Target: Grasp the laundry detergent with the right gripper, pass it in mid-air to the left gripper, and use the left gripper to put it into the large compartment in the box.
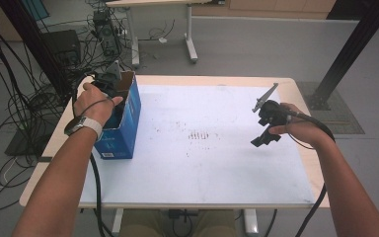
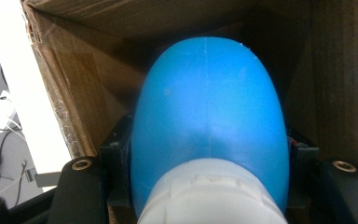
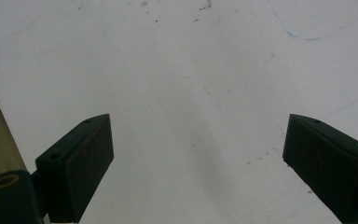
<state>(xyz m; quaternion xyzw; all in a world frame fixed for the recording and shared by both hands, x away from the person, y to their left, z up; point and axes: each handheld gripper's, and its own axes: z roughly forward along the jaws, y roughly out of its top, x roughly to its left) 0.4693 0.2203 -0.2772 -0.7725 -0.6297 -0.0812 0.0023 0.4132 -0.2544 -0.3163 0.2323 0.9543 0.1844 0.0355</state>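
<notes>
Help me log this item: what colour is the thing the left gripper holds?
Blue body with a white end, clearest in the left gripper view.

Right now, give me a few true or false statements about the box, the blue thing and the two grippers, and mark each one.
1. The left gripper is down inside the cardboard box. True.
2. Its fingers grip a red ball. False: they hold a blue rounded object with a white end.
3. The right gripper is open, with nothing between its fingers. True.
4. The box stands at the right edge of the table. False: it stands near the left edge.
5. The right gripper holds a cloth over the white mat. False: it holds nothing.
</notes>
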